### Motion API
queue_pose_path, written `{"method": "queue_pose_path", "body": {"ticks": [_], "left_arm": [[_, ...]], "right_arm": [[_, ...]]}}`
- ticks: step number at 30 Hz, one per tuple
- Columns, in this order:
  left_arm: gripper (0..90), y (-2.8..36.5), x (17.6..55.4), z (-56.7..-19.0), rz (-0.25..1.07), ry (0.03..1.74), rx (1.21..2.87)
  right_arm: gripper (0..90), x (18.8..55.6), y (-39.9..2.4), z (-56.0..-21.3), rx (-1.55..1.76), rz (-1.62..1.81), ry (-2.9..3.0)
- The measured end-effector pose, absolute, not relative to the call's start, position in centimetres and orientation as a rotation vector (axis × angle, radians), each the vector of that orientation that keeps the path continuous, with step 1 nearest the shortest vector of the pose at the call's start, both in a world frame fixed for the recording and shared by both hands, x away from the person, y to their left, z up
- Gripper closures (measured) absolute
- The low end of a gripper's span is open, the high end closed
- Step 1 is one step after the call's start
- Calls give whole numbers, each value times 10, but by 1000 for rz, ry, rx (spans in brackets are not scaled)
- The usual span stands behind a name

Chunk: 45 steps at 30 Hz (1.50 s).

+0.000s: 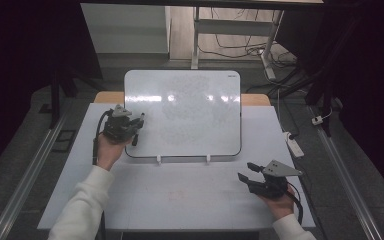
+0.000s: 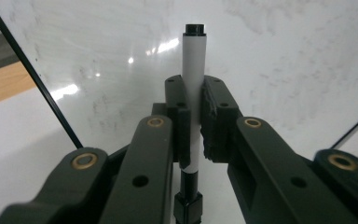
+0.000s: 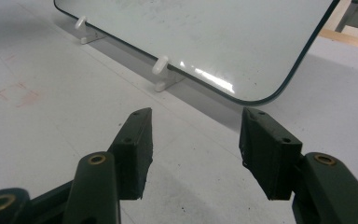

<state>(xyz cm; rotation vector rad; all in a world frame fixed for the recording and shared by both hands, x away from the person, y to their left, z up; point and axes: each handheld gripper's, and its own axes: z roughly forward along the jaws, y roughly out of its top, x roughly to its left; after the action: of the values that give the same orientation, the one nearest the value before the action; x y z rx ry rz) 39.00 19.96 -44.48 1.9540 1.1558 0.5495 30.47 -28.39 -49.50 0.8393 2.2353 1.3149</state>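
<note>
A white marker (image 2: 194,74) with a black tip and black cap end stands clamped between the jaws of my left gripper (image 2: 195,100), which is shut on it. In the high view the left gripper (image 1: 136,124) sits at the left edge of the whiteboard (image 1: 190,110), and the marker (image 1: 135,138) shows as a dark stub beside it. The whiteboard (image 2: 284,60) carries faint smeared traces. My right gripper (image 1: 246,172) hovers over the table near its front right, open, with nothing between its jaws. From the right gripper (image 3: 195,140) I see the whiteboard (image 3: 205,37) and its lower right corner ahead.
The whiteboard leans on two small white feet (image 3: 161,70) on the white table (image 1: 180,195). A faint red square mark (image 3: 17,93) is on the table in front. A power strip (image 1: 294,145) lies off the table's right edge. Desk legs and cables stand behind.
</note>
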Motion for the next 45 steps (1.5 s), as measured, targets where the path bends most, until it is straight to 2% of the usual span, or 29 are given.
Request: {"method": "queue_pose_path", "body": {"ticks": [12,17,22,26,36,45], "left_arm": [[796,193,401,-455,561,1157,1965],[762,195,402,-456,572,1154,1960],[673,197,397,-453,585,1136,1947],[553,202,386,-448,586,1107,1920],[360,212,336,-452,506,1014,1929],[318,228,289,-473,467,1012,1953]], "right_arm": [[454,305,-283,-496,831,1300,2245],[450,305,-282,-497,826,1299,2247],[447,305,-282,-497,817,1290,2250],[440,305,-282,-498,815,1286,2251],[423,308,-290,-498,848,1288,2236],[407,314,-300,-501,858,1293,2235]]}}
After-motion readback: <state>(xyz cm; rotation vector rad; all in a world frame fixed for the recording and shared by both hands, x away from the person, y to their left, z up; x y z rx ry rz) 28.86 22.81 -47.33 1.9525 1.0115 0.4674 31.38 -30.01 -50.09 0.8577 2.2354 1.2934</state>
